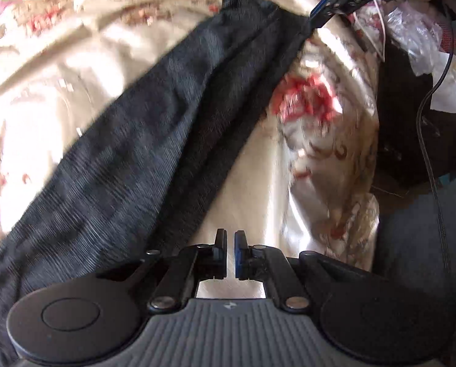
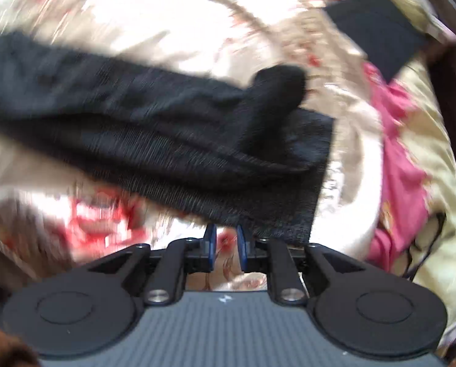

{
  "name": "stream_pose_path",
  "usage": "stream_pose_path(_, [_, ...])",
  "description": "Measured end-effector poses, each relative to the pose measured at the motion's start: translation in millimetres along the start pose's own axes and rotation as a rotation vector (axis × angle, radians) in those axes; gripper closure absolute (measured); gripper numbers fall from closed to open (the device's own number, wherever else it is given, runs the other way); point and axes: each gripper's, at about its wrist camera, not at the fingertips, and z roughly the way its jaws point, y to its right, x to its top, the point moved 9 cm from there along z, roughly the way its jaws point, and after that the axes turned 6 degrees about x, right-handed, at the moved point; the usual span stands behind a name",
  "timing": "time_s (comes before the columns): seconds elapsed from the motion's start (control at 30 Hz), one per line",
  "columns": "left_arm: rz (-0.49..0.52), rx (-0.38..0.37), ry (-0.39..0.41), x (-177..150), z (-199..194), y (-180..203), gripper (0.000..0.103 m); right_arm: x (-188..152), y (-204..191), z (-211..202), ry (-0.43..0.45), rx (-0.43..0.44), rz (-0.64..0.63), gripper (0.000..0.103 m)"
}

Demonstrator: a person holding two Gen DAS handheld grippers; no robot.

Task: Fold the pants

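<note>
Dark grey knit pants (image 1: 154,140) lie stretched diagonally over a cream floral bedspread (image 1: 84,61). My left gripper (image 1: 231,235) is nearly shut and empty, just right of the pants' near part. My right gripper shows at the top right of the left wrist view (image 1: 312,23), touching the pants' far end. In the right wrist view the pants (image 2: 154,134) run across the frame, and my right gripper (image 2: 226,229) has its jaws a little apart at the hem edge, with cloth over the tips. Whether it grips the hem is unclear.
A folded dark cloth (image 2: 377,30) lies at the far right of the bed. A pink patterned blanket (image 2: 396,165) runs along the right. Beside the bed stand a dark piece of furniture (image 1: 417,116) with plastic bags (image 1: 417,30) and a hanging black cable (image 1: 432,140).
</note>
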Motion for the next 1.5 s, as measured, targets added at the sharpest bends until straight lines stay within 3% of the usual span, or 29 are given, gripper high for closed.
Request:
stream_pose_path(0.1, [0.020, 0.070, 0.080, 22, -9, -15, 0.082, 17, 20, 12, 0.061, 0.035, 0.252, 0.071])
stream_pose_path(0.23, [0.056, 0.156, 0.143, 40, 1, -21, 0.081, 16, 43, 31, 0.096, 0.074, 0.523, 0.071])
stream_pose_path(0.37, [0.036, 0.179, 0.146, 43, 20, -18, 0.078, 8, 56, 39, 0.135, 0.141, 0.736, 0.071])
stream_pose_path(0.57, [-0.049, 0.190, 0.154, 36, 34, -13, 0.066, 10, 66, 25, 0.196, 0.171, 0.795, 0.070])
stream_pose_path(0.67, [-0.040, 0.227, 0.168, 33, 35, -15, 0.065, 14, 69, 18, 0.242, 0.181, 0.813, 0.068])
stream_pose_path(0.73, [-0.026, 0.247, 0.179, 35, 35, -16, 0.064, 14, 71, 20, 0.242, 0.174, 0.830, 0.054])
stream_pose_path(0.77, [-0.025, 0.251, 0.177, 36, 37, -18, 0.062, 13, 71, 25, 0.228, 0.171, 0.835, 0.053])
stream_pose_path(0.87, [0.004, 0.292, 0.175, 39, 41, -18, 0.062, 8, 73, 49, 0.167, 0.135, 0.875, 0.054])
stream_pose_path(0.93, [0.033, 0.306, 0.191, 41, 41, -15, 0.062, 1, 74, 59, 0.163, 0.148, 0.938, 0.067])
stream_pose_path(0.97, [0.037, 0.299, 0.192, 41, 42, -14, 0.062, -2, 74, 61, 0.171, 0.166, 0.966, 0.072])
stream_pose_path(1.03, [0.043, 0.287, 0.179, 40, 47, -13, 0.062, -6, 73, 61, 0.183, 0.222, 1.002, 0.092])
stream_pose_path(1.13, [0.054, 0.279, 0.162, 40, 57, -11, 0.066, -5, 69, 52, 0.204, 0.270, 1.026, 0.095])
stream_pose_path(1.27, [0.026, 0.274, 0.181, 48, 44, -21, 0.080, 16, 67, 27, 0.299, 0.350, 1.027, 0.096])
stream_pose_path(1.5, [-0.076, 0.418, 0.301, 74, -48, -79, 0.081, 94, 42, -57, 0.569, 0.649, 0.989, 0.097])
